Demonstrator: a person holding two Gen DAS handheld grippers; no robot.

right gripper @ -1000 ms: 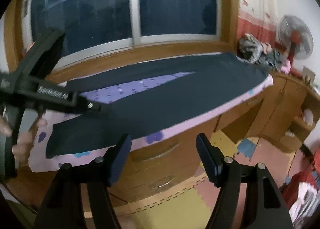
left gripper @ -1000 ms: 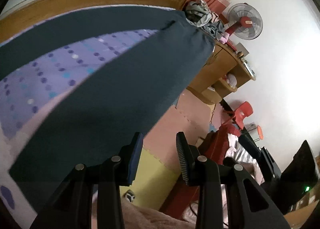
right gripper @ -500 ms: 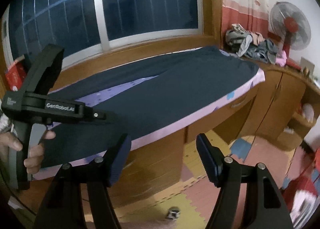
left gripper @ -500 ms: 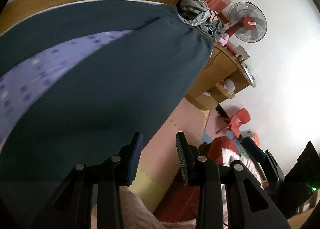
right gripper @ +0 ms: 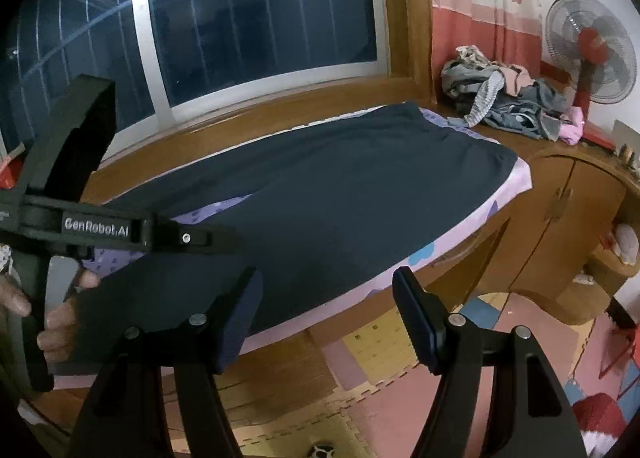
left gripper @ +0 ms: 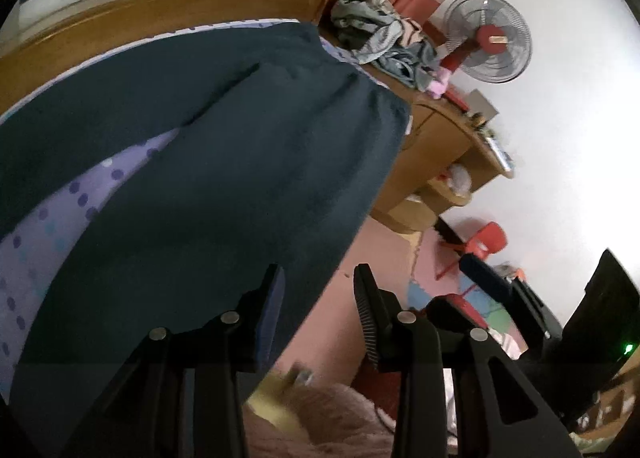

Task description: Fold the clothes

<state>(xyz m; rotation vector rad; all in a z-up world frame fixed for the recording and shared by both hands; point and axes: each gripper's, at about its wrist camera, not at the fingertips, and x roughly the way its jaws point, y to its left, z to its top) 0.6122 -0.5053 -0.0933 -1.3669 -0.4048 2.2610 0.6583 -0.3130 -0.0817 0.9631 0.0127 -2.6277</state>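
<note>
Trousers (right gripper: 360, 194) lie flat on the mattress (right gripper: 516, 182), window (right gripper: 260, 18) behind it. Clothes pile (right gripper: 508, 102) right of the trousers' waist end, fan (right gripper: 592, 50) further right. Cabinet (right gripper: 560, 226) below pile.

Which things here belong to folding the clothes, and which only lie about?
For the job:
- dark trousers, spread flat
- left gripper, jaws empty
- right gripper, jaws empty

Lying about:
- clothes heap
- fan
- red chair
</note>
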